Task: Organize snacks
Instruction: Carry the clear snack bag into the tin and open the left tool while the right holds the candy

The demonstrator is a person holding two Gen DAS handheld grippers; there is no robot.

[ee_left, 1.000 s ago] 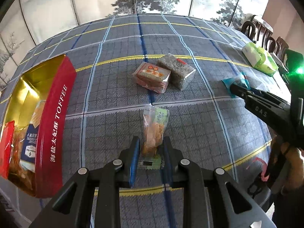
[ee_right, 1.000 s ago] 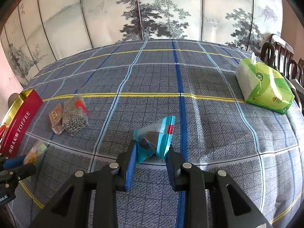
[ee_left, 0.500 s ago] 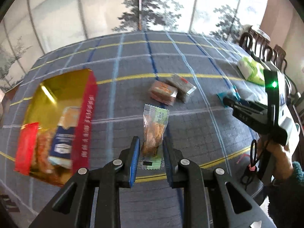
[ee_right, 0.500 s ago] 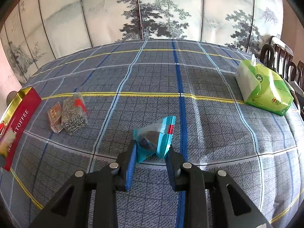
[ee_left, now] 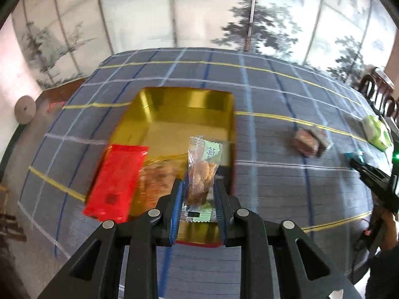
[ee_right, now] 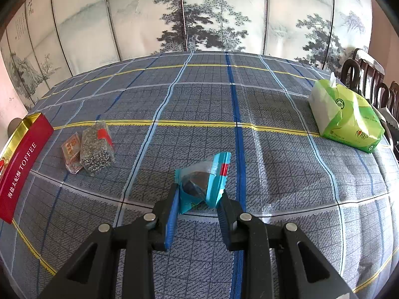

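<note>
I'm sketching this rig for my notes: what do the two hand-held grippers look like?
Both hand-held grippers, left and right, have black angular frames, silver round pivot bolts and blue-padded fingers. The left view shows a green light on the right one.

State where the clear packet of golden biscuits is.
In the left wrist view, the clear packet of golden biscuits is clamped in the left gripper, above the gold-lined tin.

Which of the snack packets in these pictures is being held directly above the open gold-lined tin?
The clear packet with the green label, pinched in the left tongs over the tin. The blue packet is held over bare cloth; two others lie on the table.
</note>
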